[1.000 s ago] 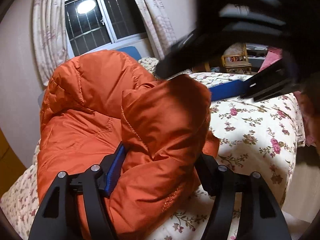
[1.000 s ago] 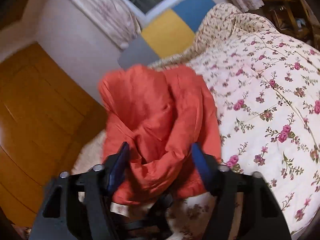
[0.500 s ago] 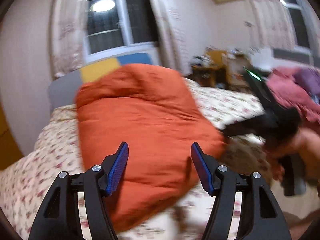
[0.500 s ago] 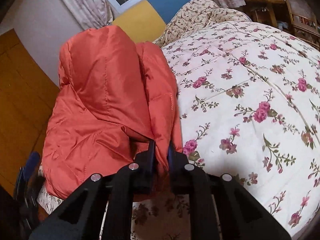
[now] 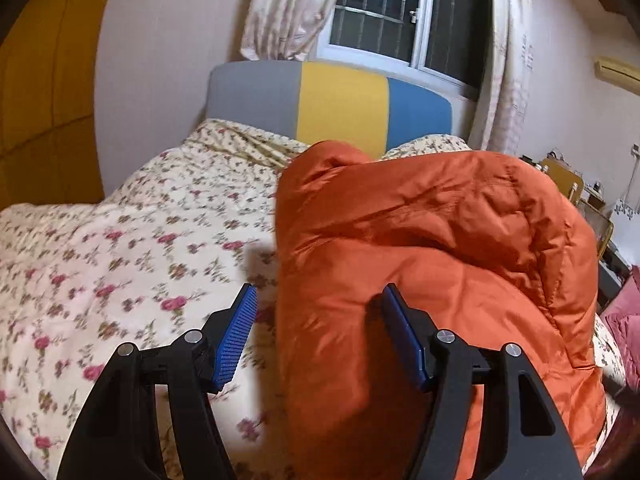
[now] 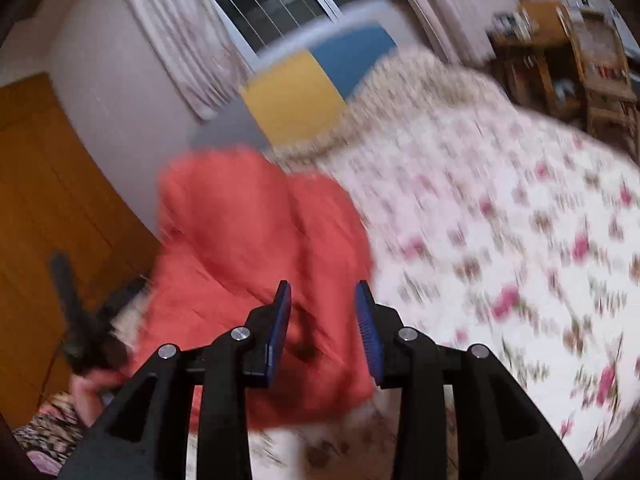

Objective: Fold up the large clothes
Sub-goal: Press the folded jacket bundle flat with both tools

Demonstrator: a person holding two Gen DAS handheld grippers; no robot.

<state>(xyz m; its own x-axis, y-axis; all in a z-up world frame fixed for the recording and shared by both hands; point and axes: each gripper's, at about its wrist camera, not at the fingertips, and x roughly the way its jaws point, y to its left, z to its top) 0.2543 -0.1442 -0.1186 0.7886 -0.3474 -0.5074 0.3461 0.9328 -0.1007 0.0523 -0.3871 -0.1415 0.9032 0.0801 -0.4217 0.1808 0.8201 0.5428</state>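
Note:
The orange puffy jacket point(image 5: 440, 260) lies folded into a thick bundle on the flowered bed cover point(image 5: 120, 260). My left gripper point(image 5: 320, 300) stands open just in front of the bundle's left edge, with nothing pressed between its blue pads. The right wrist view is blurred: the jacket point(image 6: 260, 240) sits near the bed's left edge. The jaws of my right gripper point(image 6: 323, 292) are opening, and the cloth lies behind the gap, not pinched. A hand point(image 6: 92, 392) with the other gripper shows at the far left of that view.
A grey, yellow and blue headboard point(image 5: 340, 100) stands under a curtained window point(image 5: 400, 28). A wooden wardrobe point(image 6: 48, 200) rises to the left of the bed, and wooden shelves point(image 6: 580, 60) stand at the far right. Pink cloth point(image 5: 624, 320) lies beyond the bed's right side.
My left gripper let go of the jacket fold, drew back and swung to the left. My right gripper pinched the jacket's edge half a second ago and has since opened off it.

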